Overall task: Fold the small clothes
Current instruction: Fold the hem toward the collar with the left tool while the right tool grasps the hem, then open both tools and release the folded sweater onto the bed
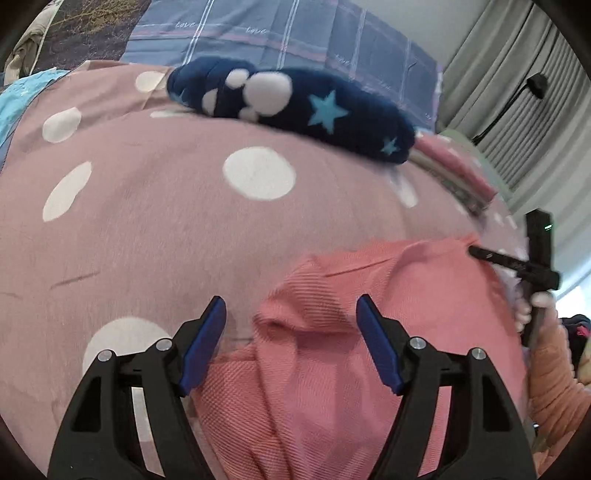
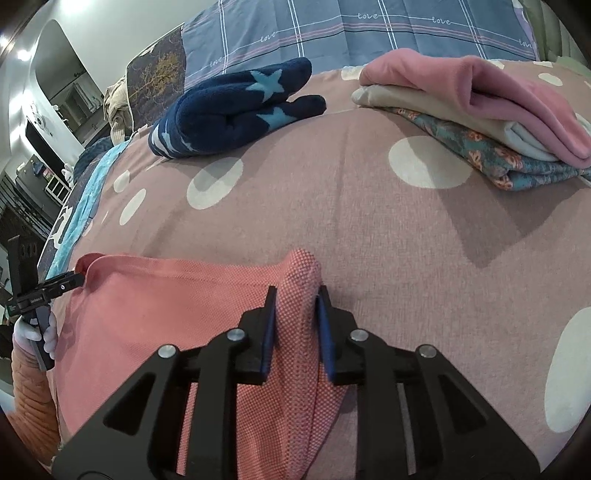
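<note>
A salmon-pink knit garment point(image 1: 332, 369) lies on the pink polka-dot bedsheet point(image 1: 147, 221); it also shows in the right wrist view point(image 2: 166, 314). My left gripper point(image 1: 291, 314) is open, its jaws wide apart over the garment's bunched left edge. In the right wrist view the left gripper point(image 2: 79, 278) sits at the garment's far left corner. My right gripper point(image 2: 297, 295) is shut on a pinched fold of the garment at its right edge. In the left wrist view the right gripper point(image 1: 476, 253) touches the garment's far right corner.
A navy fleece item with blue stars point(image 1: 295, 107) lies at the back of the bed, seen also in the right wrist view point(image 2: 236, 110). A stack of folded clothes point(image 2: 480, 122) sits at the back right. A blue plaid pillow point(image 2: 369, 33) lies behind. Grey curtains point(image 1: 517, 92) hang at right.
</note>
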`<action>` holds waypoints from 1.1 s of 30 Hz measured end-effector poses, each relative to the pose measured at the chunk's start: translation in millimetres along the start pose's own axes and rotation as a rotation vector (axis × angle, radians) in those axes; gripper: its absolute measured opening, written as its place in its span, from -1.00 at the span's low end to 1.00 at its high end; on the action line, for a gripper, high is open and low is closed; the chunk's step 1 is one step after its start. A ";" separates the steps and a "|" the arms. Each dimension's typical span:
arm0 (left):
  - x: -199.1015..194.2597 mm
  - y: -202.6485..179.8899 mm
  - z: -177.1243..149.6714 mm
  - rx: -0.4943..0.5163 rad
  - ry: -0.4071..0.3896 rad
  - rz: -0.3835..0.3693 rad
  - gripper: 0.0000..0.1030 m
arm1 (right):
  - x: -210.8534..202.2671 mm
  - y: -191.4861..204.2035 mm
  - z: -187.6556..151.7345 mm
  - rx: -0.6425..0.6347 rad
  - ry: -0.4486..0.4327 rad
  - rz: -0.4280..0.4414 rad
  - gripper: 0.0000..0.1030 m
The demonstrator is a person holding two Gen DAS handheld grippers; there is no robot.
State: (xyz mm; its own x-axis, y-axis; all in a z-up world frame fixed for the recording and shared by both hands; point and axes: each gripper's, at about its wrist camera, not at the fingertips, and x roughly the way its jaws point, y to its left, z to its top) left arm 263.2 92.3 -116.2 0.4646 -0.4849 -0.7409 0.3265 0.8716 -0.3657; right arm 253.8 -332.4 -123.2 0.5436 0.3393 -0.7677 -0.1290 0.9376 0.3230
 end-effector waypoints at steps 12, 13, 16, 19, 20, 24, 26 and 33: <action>17.7 12.1 10.1 0.048 0.023 0.062 -0.16 | 3.4 2.2 0.8 -0.019 -0.011 0.000 -0.57; 18.2 15.3 18.1 0.009 0.017 -0.003 -0.55 | 2.0 2.7 1.5 -0.024 -0.020 -0.006 -0.70; 4.8 10.2 26.0 -0.023 -0.050 -0.028 -0.93 | -13.8 6.6 4.2 -0.008 -0.076 0.018 -0.95; -31.3 -14.0 22.9 0.026 -0.148 -0.030 -0.93 | -52.6 19.2 6.8 -0.013 -0.185 0.099 -0.95; -46.6 -21.9 21.0 0.051 -0.184 -0.020 -0.93 | -64.3 23.5 8.7 -0.020 -0.216 0.126 -0.95; -59.5 -28.2 26.2 0.119 -0.219 0.124 -0.85 | -59.6 31.7 22.3 -0.038 -0.198 0.146 -0.87; -39.4 -18.8 29.5 0.119 -0.181 0.185 -0.72 | -30.4 27.6 23.8 -0.046 -0.119 0.047 -0.62; -51.2 -31.6 -17.3 0.153 -0.142 0.273 -0.05 | -52.7 -6.4 -30.5 0.086 -0.083 -0.065 -0.53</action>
State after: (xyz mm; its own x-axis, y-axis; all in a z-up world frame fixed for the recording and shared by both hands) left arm 214.9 90.7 -76.4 0.6585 -0.2498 -0.7099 0.2892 0.9549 -0.0677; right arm 200.7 -354.0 -101.7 0.6155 0.2675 -0.7413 -0.0221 0.9461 0.3231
